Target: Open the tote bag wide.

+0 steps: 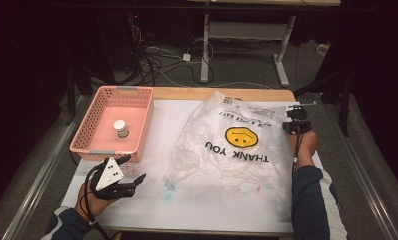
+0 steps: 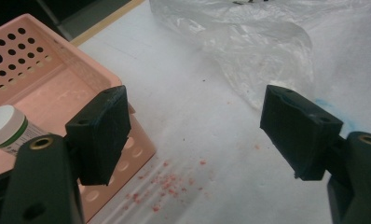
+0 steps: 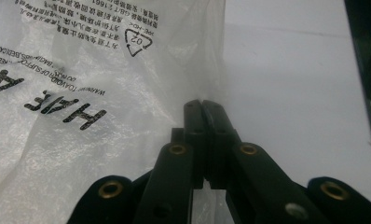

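Note:
A clear plastic bag (image 1: 232,145) printed with a yellow smiley and "THANK YOU" lies crumpled on the white table top. My right gripper (image 1: 293,117) sits at the bag's far right edge. In the right gripper view its jaws (image 3: 203,103) are pressed together on the edge of the bag (image 3: 81,70). My left gripper (image 1: 133,169) rests near the table's front left, just in front of the pink basket (image 1: 82,140). Its jaws (image 2: 195,135) stand wide apart with nothing between them, and the bag's near corner (image 2: 249,42) lies ahead of them.
The pink perforated basket (image 2: 44,56) holds a small white-capped jar (image 1: 120,128), which is lying down in the left gripper view (image 2: 4,128). Red crumbs (image 2: 167,182) and a blue smear (image 1: 166,192) mark the white table cover. Cables and desk legs lie beyond the table.

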{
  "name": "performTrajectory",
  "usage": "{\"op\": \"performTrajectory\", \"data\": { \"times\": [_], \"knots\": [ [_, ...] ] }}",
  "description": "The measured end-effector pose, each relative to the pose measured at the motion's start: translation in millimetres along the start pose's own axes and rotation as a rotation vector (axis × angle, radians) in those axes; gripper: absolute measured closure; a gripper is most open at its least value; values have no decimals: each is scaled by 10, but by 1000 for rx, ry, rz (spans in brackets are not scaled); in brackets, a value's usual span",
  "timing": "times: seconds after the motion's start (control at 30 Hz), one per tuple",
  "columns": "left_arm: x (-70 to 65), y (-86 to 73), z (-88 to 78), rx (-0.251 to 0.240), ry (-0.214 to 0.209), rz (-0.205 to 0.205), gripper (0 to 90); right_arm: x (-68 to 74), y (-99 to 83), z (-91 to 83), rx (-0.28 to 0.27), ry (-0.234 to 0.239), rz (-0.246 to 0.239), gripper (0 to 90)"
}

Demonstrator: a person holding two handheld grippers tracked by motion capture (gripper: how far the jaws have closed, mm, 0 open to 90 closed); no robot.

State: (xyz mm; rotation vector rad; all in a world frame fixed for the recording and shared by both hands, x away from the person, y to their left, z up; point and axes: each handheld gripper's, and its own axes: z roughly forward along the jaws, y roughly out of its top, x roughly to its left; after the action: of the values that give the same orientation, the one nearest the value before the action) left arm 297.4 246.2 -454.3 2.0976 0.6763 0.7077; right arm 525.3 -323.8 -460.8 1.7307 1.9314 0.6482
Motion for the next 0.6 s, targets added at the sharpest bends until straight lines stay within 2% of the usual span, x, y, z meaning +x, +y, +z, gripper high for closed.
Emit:
{"op": "performTrajectory", "data": {
  "times": [0.07,0.1,0.17,0.23,0.33,0.37,0.4,0.43,0.47,0.53,0.6],
  "knots": [
    [-15,-13,-6,-2,-13,2,235,-64,-40,-60,21,58,12,894],
    [-21,-15,-5,-1,-14,3,235,-71,-82,-108,24,58,-18,889],
    [-39,-17,-6,1,-17,9,235,-95,-163,-183,8,80,-23,884],
    [-55,-15,-4,3,-18,14,234,-110,-279,-256,-1,129,-11,885],
    [-84,-4,-8,7,-12,28,233,-41,-454,-391,-16,166,-43,883],
    [-89,0,-10,7,-9,30,232,-4,-516,-437,-35,182,-49,873],
    [-89,0,-10,7,-9,30,232,-4,-516,-437,-35,182,-49,873],
    [-92,6,-9,8,-4,30,231,89,-636,-506,-40,191,-93,856],
    [-90,7,-8,10,-1,29,232,112,-673,-519,-48,190,-106,835],
    [-84,4,-4,15,5,28,232,181,-731,-569,-48,177,-163,734],
    [-79,-2,4,26,17,33,231,195,-752,-652,-92,172,-174,705]
  ]
}}
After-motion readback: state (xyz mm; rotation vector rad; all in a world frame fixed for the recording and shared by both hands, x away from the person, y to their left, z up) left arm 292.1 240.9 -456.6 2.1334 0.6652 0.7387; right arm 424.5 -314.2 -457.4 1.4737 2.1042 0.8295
